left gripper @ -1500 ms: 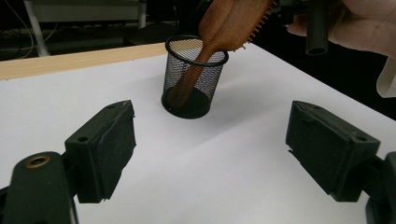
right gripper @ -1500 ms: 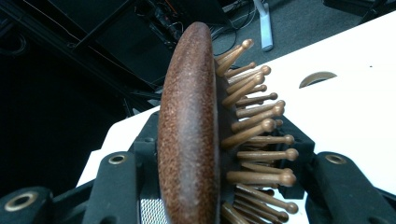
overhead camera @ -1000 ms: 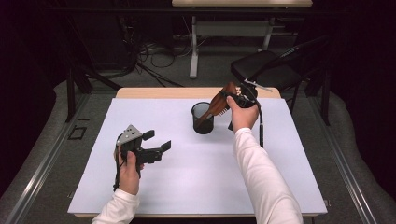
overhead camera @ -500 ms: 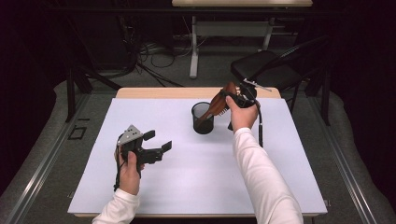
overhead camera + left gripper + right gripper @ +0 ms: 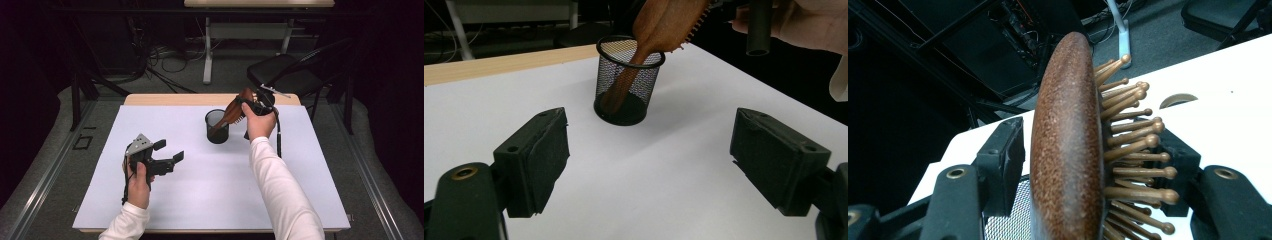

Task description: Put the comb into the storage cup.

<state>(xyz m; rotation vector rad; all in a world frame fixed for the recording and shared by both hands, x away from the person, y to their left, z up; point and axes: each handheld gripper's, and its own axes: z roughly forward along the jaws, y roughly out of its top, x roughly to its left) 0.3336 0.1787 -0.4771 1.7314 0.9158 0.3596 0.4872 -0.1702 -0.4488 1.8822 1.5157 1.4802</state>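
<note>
- The wooden hairbrush [image 5: 234, 111] is leaning handle-down in the black mesh cup [image 5: 217, 127], head sticking out over the rim.
- The right gripper [image 5: 1098, 165] is sitting around the brush head — its jaws have just been opening, a gap showing on the left side.
- The left gripper [image 5: 167, 152] is resting wide apart, empty, on the white table [image 5: 210, 190], well apart from the cup.

floor [image 5: 380, 165]: grey | chair [image 5: 287, 75]: black | desk legs [image 5: 207, 55]: white | room: dark
</note>
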